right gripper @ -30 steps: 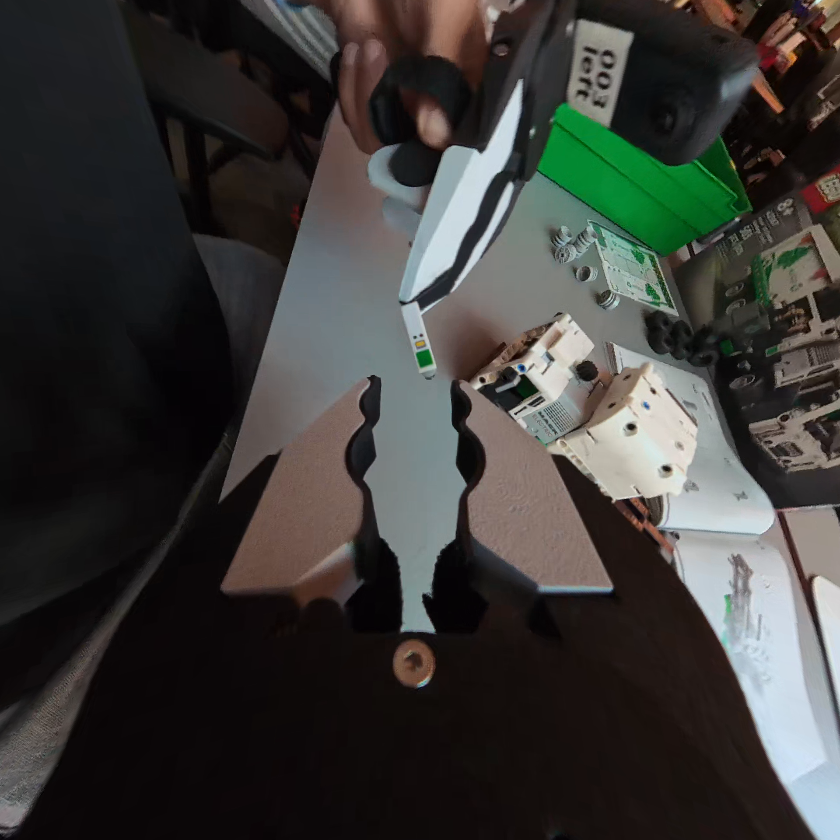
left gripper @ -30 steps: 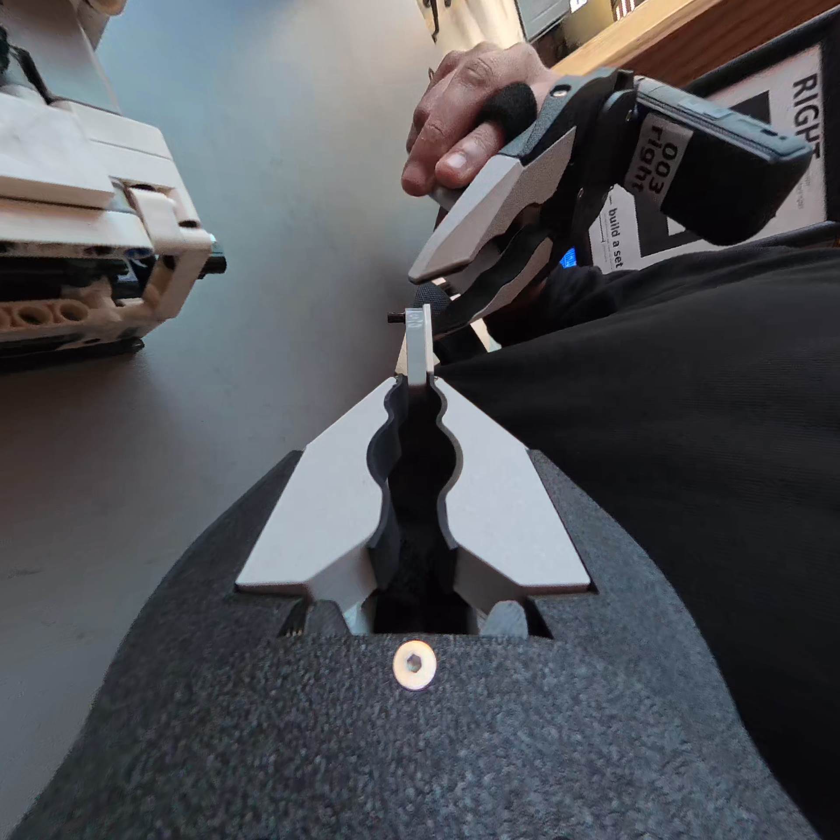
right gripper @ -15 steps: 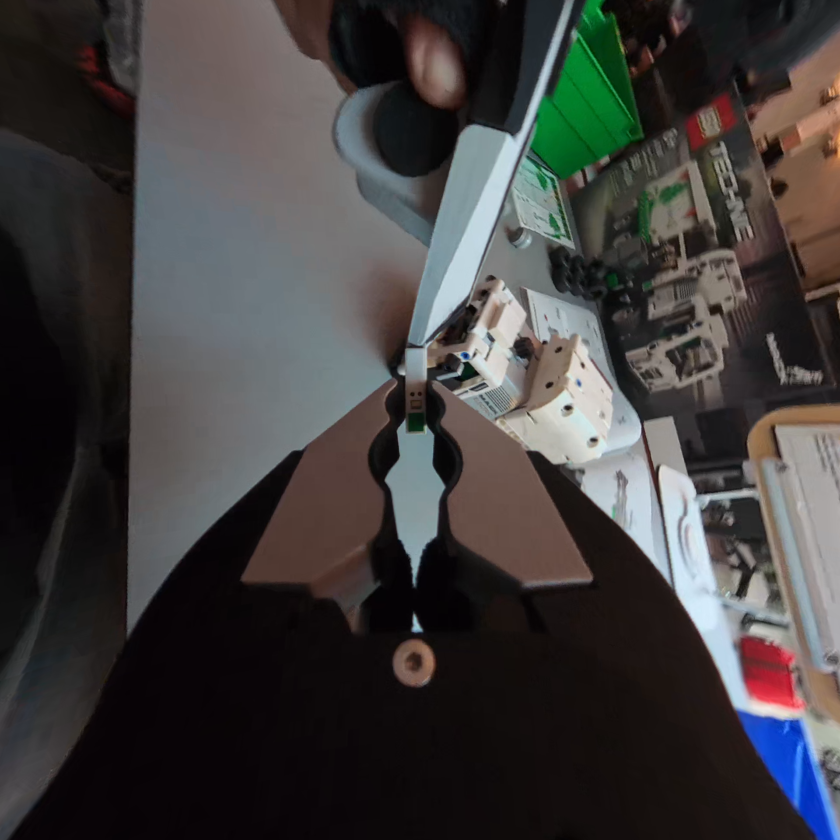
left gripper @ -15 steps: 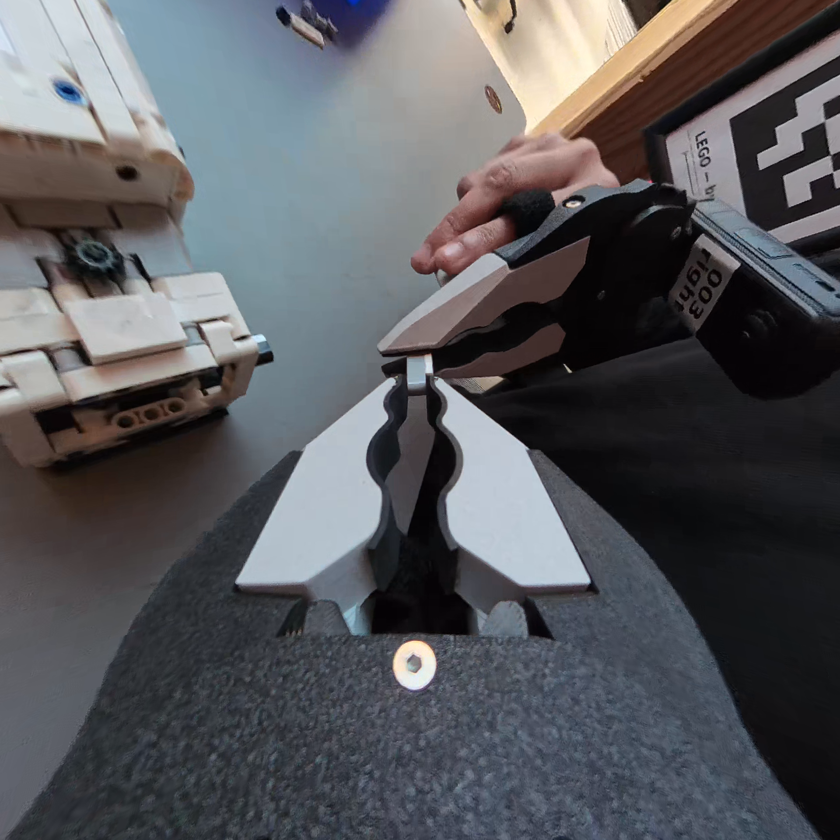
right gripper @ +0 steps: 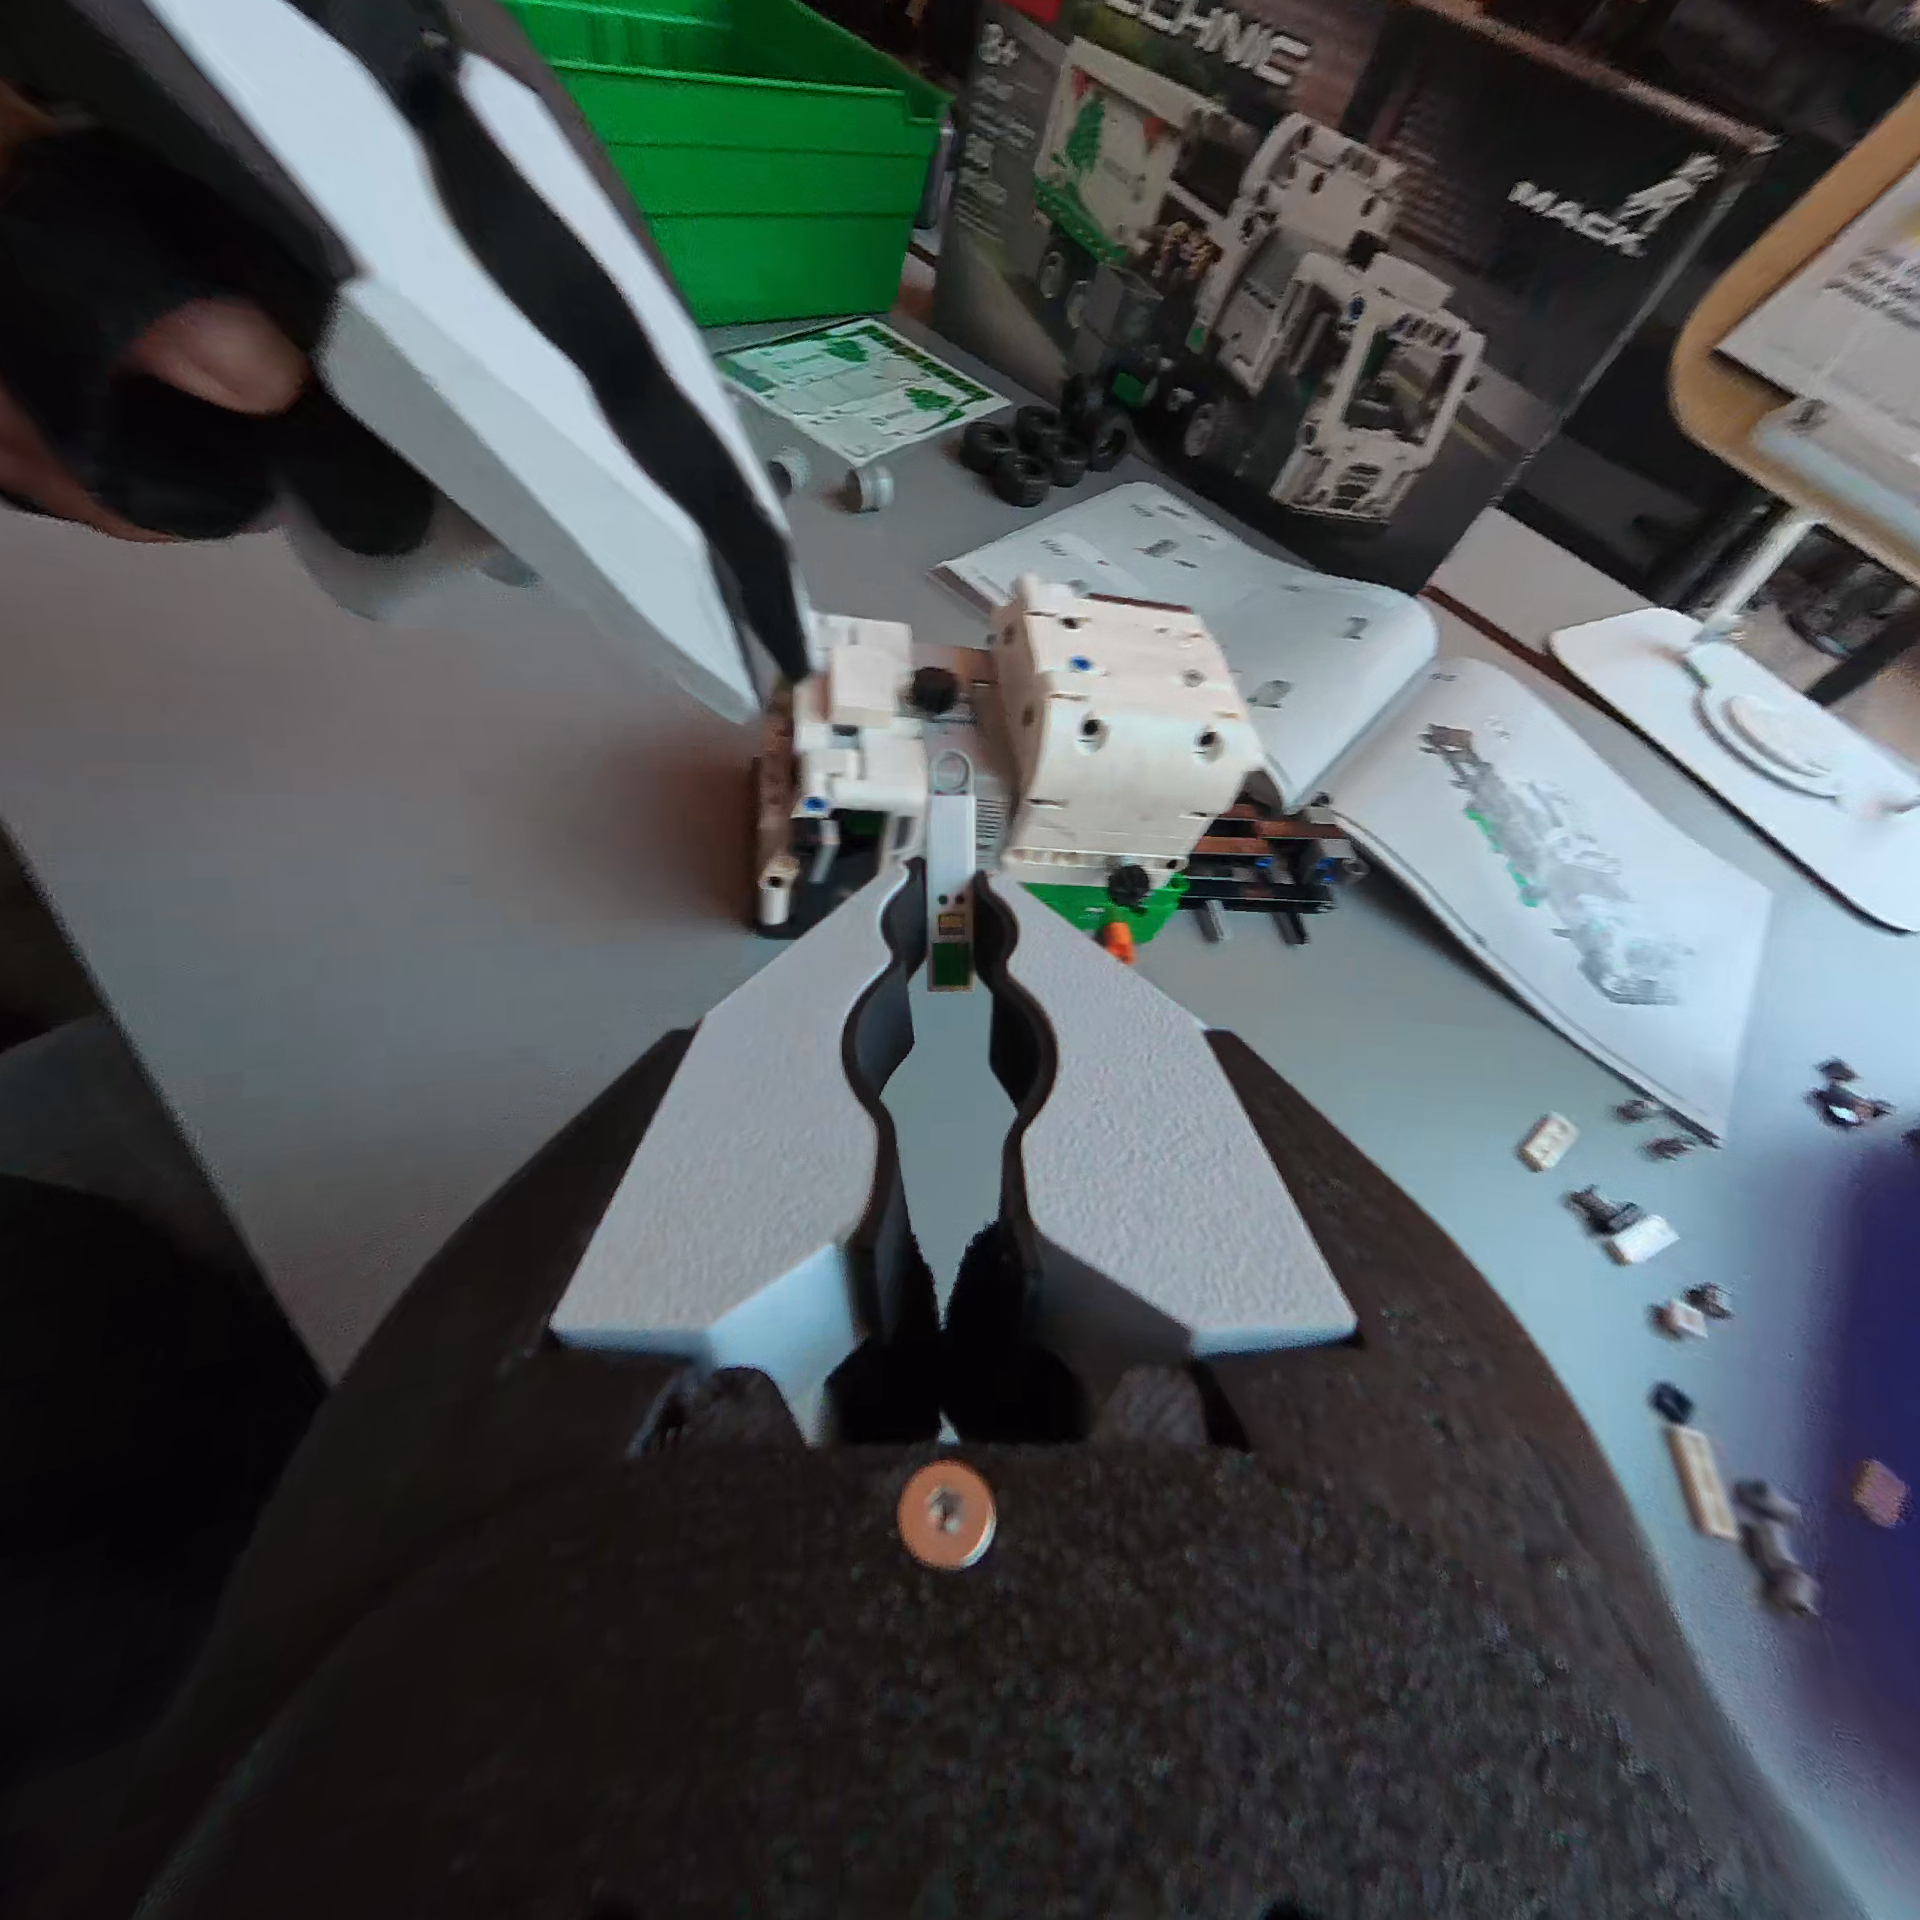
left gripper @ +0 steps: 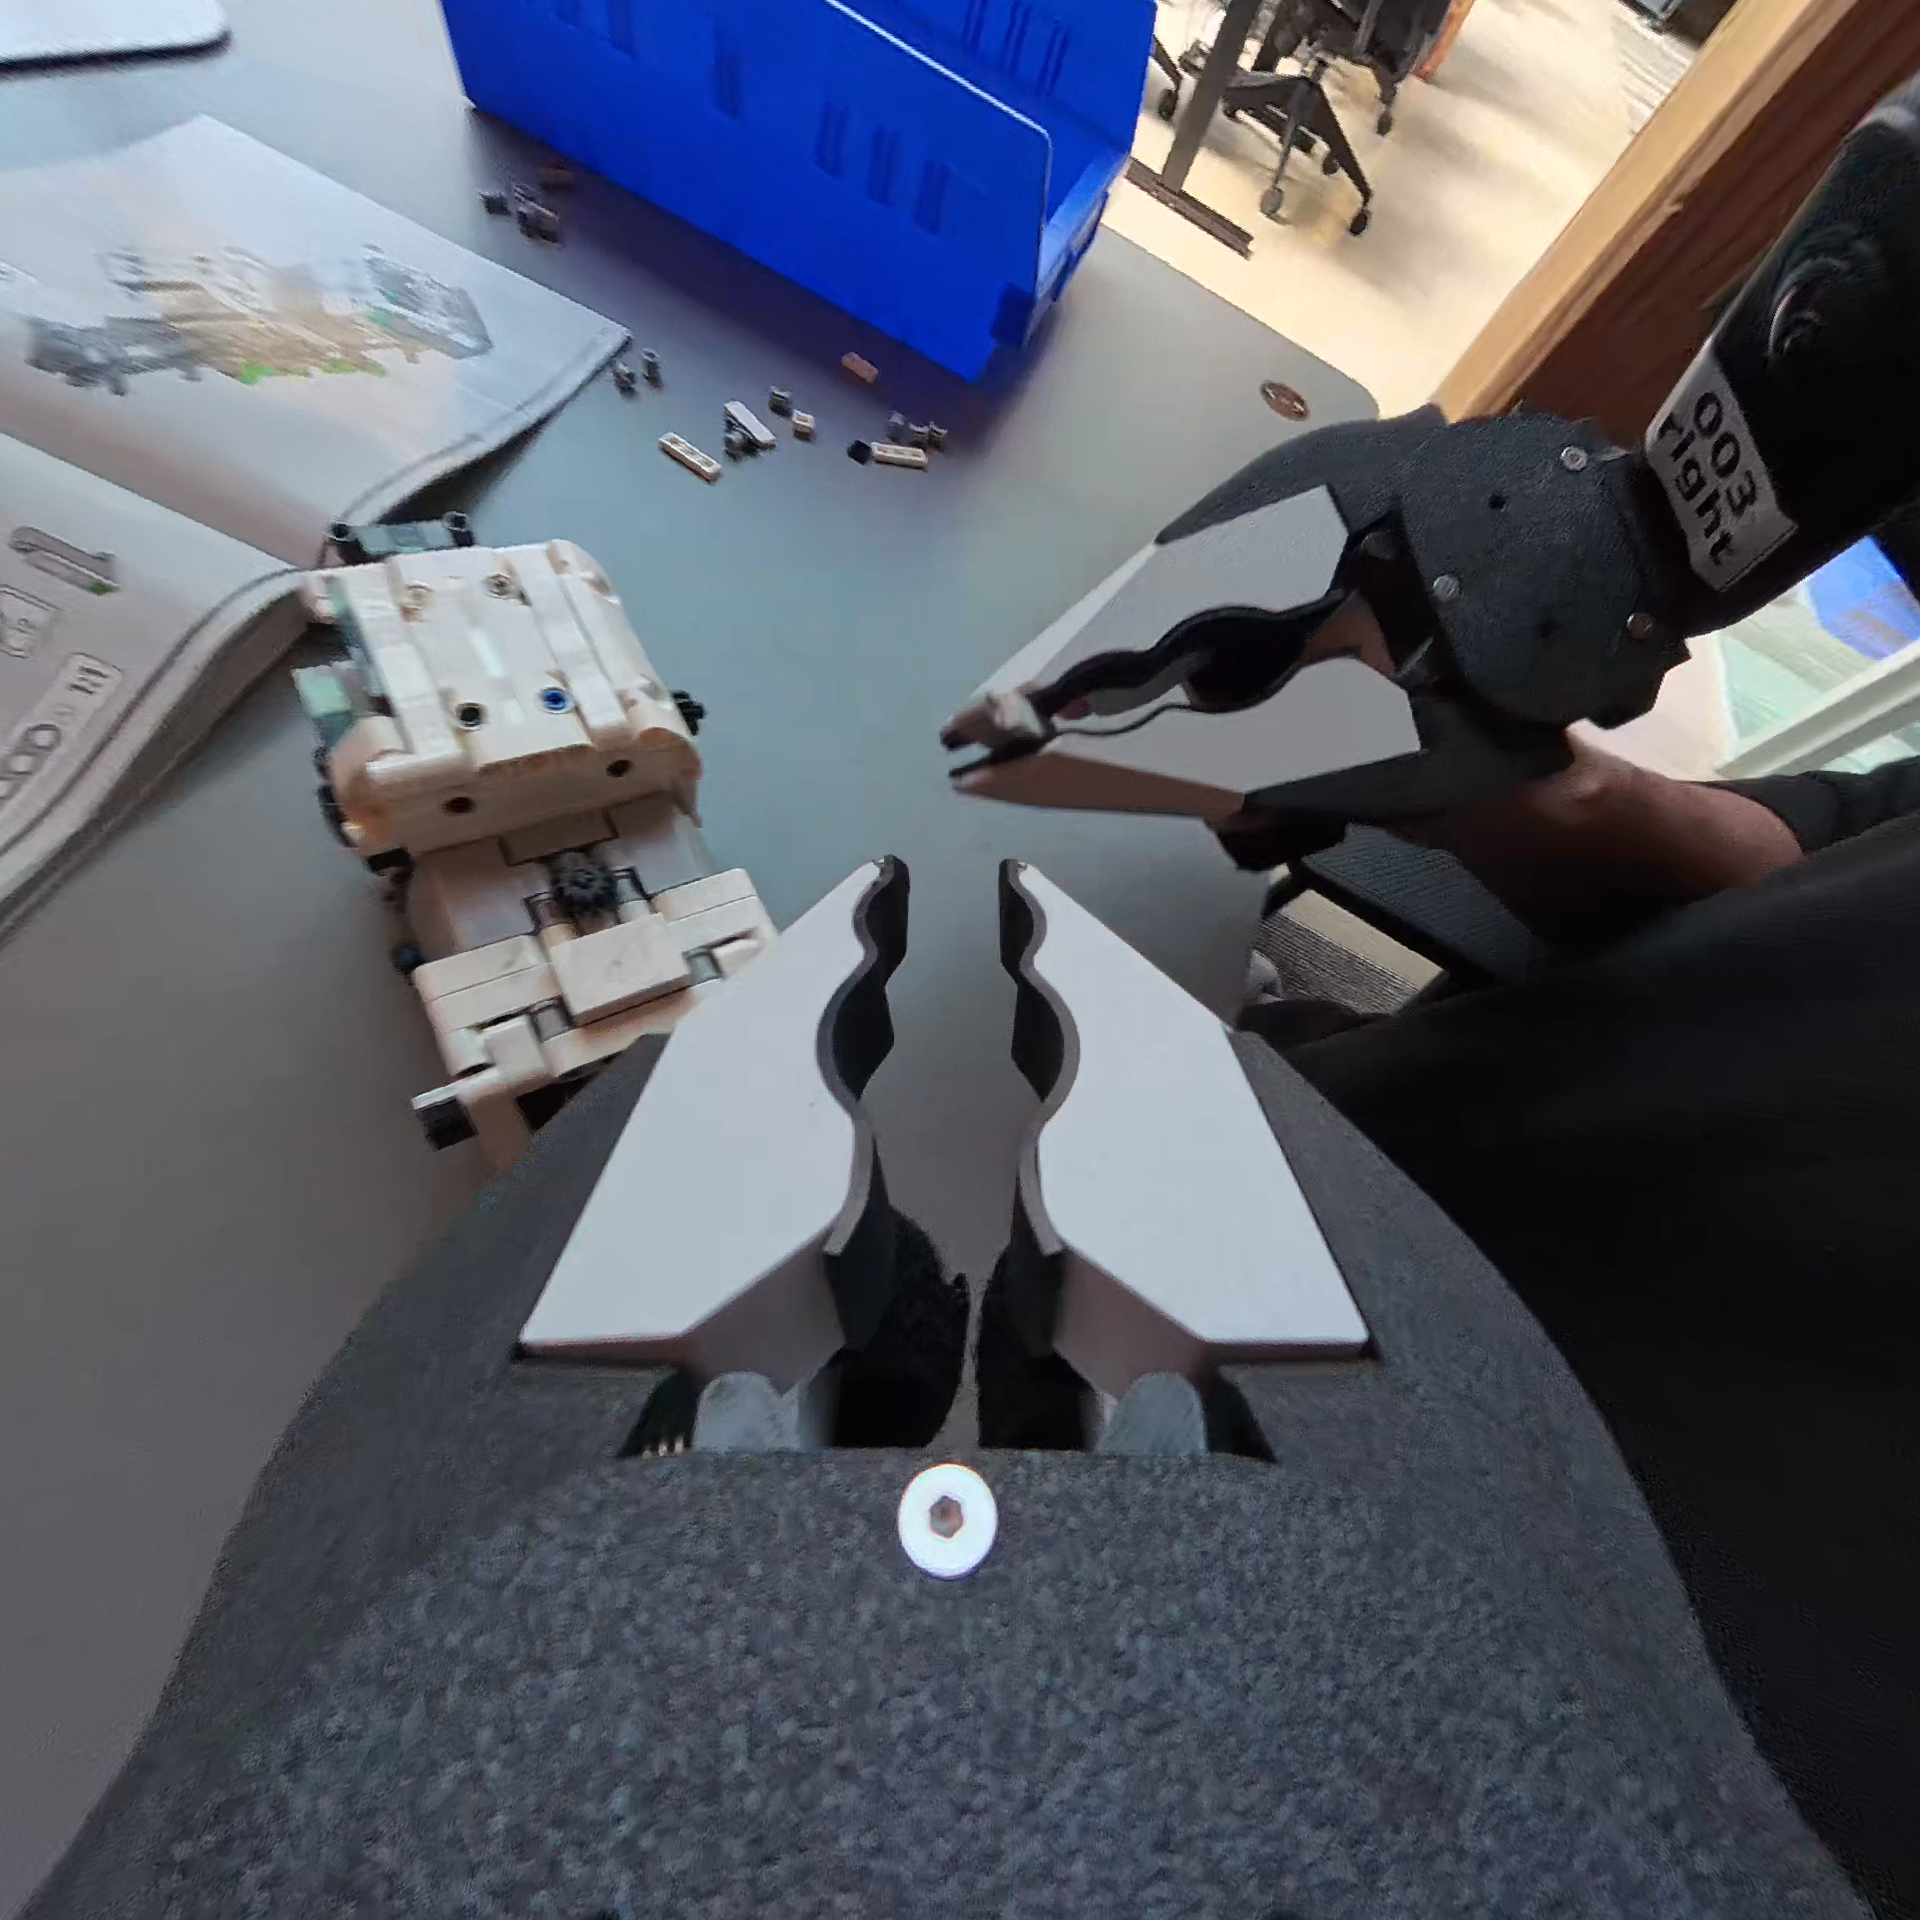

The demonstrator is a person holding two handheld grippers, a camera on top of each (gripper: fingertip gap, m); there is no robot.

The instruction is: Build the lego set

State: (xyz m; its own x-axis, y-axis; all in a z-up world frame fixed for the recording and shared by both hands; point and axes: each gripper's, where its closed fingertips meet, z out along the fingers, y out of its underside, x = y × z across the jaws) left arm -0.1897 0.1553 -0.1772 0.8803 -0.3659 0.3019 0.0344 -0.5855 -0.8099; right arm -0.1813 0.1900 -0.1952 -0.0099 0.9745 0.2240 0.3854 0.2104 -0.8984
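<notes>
My right gripper (right gripper: 948, 878) is shut on a thin white Lego beam (right gripper: 951, 883) with a green sticker near its end. The beam sticks out forward toward the white truck build (right gripper: 1122, 727) on the table. My left gripper (left gripper: 951, 871) is open and empty, above the table next to the truck build (left gripper: 509, 790). In the left wrist view the right gripper (left gripper: 961, 743) is just ahead and to the right, with the end of the beam (left gripper: 1006, 715) showing between its tips. In the right wrist view the left gripper (right gripper: 777, 681) reaches down from the upper left.
A blue bin (left gripper: 831, 135), an open instruction booklet (left gripper: 208, 291) and loose small pieces (left gripper: 790, 426) lie beyond the build. A green bin (right gripper: 748, 156), the set's box (right gripper: 1351, 260), black tyres (right gripper: 1039, 447) and a sticker sheet (right gripper: 852, 384) stand at the back.
The white beam passed from my left gripper to my right one. The left gripper opened and drew back. Both grippers swung toward the table and the truck build.
</notes>
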